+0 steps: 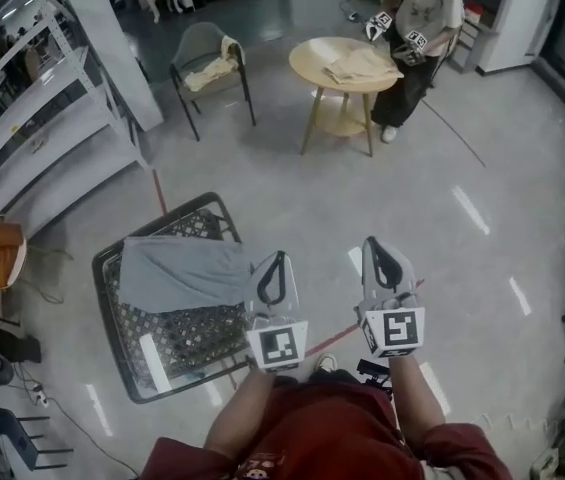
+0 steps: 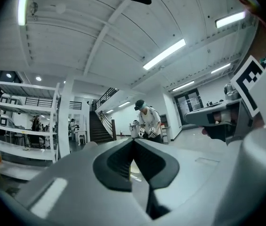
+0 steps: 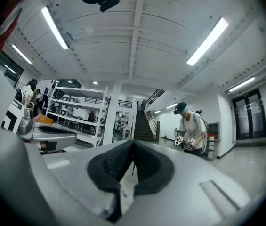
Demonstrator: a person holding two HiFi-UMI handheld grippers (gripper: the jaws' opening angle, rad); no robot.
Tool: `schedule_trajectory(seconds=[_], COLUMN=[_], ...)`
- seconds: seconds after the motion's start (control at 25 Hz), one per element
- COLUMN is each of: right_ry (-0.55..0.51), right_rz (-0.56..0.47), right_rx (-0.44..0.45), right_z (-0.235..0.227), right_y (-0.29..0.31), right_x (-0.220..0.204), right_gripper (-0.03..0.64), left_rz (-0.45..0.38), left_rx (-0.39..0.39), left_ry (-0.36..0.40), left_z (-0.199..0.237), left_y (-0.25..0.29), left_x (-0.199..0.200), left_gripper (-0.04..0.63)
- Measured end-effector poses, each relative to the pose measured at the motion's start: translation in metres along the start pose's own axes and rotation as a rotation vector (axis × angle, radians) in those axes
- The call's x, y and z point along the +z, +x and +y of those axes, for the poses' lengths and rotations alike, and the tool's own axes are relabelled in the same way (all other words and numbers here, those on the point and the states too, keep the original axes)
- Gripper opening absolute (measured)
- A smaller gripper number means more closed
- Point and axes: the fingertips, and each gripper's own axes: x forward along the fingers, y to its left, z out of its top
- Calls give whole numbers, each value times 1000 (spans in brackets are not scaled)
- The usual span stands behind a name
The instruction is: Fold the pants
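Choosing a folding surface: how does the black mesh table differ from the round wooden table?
The black mesh table is dark and rectangular; the round wooden table is pale. The mesh table bears grey pants, the wooden table a beige cloth. The mesh table stands close by; the wooden table is farther off, with a person at it. Both hold cloth.

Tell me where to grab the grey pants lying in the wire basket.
Likely the edge of the grey pants nearest the shut left gripper, pinched from above: they lie flat across the wire basket, whose rim would block a sideways approach.
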Motion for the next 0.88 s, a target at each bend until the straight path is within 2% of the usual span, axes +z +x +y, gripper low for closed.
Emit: schedule_trajectory(seconds=[0.2,0.36,0.56,0.64,0.76,0.88], right_ry=[24,24,32,28,16,23], right_rz=[10,13,28,21,17,21], right_rx=[-26,-34,-8,15,46,102], right_z=[-75,-109,-115,-120,-135,-135], right_y=[-10,-9,10,22,41,69], right_x=[-12,-14,-24,-23,-23,-32], right_gripper=[2,2,2,2,2,2], left_rz=[-1,-12,-12,4,-22,-22], left_rx=[-17,-24,3,18,42,95], left_ry=[-23,-13,-45,-33,-4,27], left_z=[-64,-92,-94,-92,-95,-84], left_y=[40,63,79,88,108,125], left_x=[9,17,11,9,11,4], left_gripper=[5,5,5,5,5,5])
